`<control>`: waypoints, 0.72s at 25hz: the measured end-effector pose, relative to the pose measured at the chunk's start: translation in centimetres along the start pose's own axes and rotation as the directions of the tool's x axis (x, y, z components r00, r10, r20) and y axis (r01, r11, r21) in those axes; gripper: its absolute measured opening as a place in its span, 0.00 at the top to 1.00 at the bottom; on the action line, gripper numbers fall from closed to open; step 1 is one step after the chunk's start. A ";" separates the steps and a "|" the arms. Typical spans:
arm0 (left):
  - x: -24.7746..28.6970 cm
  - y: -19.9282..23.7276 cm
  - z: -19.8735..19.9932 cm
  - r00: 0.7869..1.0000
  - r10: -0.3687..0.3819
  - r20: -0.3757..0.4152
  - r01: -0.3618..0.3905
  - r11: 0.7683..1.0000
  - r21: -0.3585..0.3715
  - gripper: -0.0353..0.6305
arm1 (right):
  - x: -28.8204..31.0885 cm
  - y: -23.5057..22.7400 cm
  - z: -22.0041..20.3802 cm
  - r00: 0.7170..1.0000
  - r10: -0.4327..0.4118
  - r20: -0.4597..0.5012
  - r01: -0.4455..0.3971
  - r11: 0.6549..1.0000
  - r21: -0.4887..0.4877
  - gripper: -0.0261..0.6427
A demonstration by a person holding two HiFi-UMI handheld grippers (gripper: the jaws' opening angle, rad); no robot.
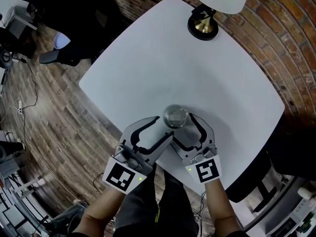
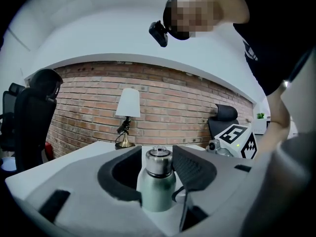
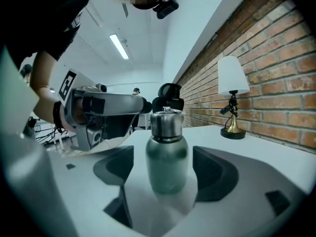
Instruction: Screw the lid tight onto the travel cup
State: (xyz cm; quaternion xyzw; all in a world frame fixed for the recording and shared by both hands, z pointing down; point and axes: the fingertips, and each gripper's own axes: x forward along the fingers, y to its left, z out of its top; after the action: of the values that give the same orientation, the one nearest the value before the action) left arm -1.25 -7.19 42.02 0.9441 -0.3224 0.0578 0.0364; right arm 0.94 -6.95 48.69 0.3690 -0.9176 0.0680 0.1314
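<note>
A steel travel cup [image 1: 175, 116] stands upright on the white table [image 1: 163, 68], near its front edge. Its silver lid [image 2: 159, 162] sits on the neck. My left gripper [image 1: 165, 126] comes at it from the left, and its jaws stand open, one on each side of the cup [image 2: 155, 186]; no pad is seen pressing on it. From the right, my right gripper [image 1: 183, 128] is open wide around the cup [image 3: 168, 157], with a gap showing on each side. The two grippers nearly meet below the cup. The left gripper's body [image 3: 98, 115] fills the right gripper view's left side.
A table lamp [image 1: 205, 23] with a brass base and white shade stands at the table's far corner, by the brick wall [image 1: 291, 48]. A black office chair [image 1: 64, 33] sits off the far left corner on the wooden floor. The table edge runs just under the grippers.
</note>
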 end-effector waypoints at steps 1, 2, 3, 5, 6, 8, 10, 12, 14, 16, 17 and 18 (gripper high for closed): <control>0.3 0.0 -0.1 1.000 -0.008 0.003 0.008 1.000 0.002 0.67 | 0.1 -0.1 -0.1 1.000 0.004 0.004 -0.004 1.000 0.001 0.45; 0.7 -0.1 -0.1 1.000 -0.016 0.005 0.016 1.000 0.007 0.65 | 0.3 -0.2 -0.2 1.000 0.002 0.002 -0.002 1.000 -0.001 0.44; 0.9 -0.2 -0.1 1.000 -0.024 0.007 0.023 1.000 0.014 0.63 | 0.5 -0.3 -0.4 1.000 -0.003 -0.004 0.003 1.000 -0.008 0.44; 1.5 -0.2 -0.1 0.999 -0.034 0.010 0.034 0.999 0.030 0.60 | 0.8 -0.4 -0.7 1.000 -0.016 -0.013 0.015 1.000 -0.026 0.44; 1.8 -0.2 -0.2 0.999 -0.036 0.011 0.036 0.999 0.032 0.59 | 1.0 -0.4 -0.8 1.000 -0.018 -0.017 0.018 0.999 -0.034 0.44; 2.4 -0.2 -0.3 0.999 -0.034 0.008 0.034 0.999 0.037 0.58 | 1.4 -0.3 -1.0 1.000 -0.012 -0.021 0.011 0.999 -0.047 0.44; 3.0 -0.3 -0.3 1.000 -0.027 0.005 0.027 0.999 0.048 0.58 | 1.7 -0.3 -1.0 1.000 -0.011 -0.018 0.010 0.999 -0.051 0.44; 3.5 -0.4 -0.5 1.000 -0.022 0.003 0.022 0.999 0.050 0.58 | 2.0 -0.5 -1.1 1.000 -0.022 -0.013 0.021 0.999 -0.050 0.44; 3.9 -0.5 -0.8 1.000 -0.018 -0.001 0.018 0.999 0.042 0.58 | 2.3 -0.6 -1.2 0.999 -0.029 -0.018 0.028 0.998 -0.052 0.44; 4.0 -0.6 -0.9 1.000 -0.004 -0.002 0.005 0.999 0.038 0.58 | 2.4 -0.7 -1.2 0.999 -0.038 -0.016 0.038 0.998 -0.048 0.44; 4.1 -0.5 -1.0 1.000 0.006 -0.002 -0.006 0.999 0.037 0.58 | 2.5 -0.7 -1.1 0.999 -0.043 -0.011 0.042 0.998 -0.043 0.44; 4.1 -0.4 -1.1 1.000 0.017 -0.007 -0.017 0.999 0.036 0.58 | 2.5 -0.8 -1.1 0.999 -0.045 -0.008 0.045 0.998 -0.037 0.44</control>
State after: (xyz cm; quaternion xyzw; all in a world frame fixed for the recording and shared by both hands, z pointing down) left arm 2.13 -9.27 43.67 0.9416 -0.3293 0.0671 0.0203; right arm -0.03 -8.92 50.44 0.3868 -0.9095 0.0498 0.1438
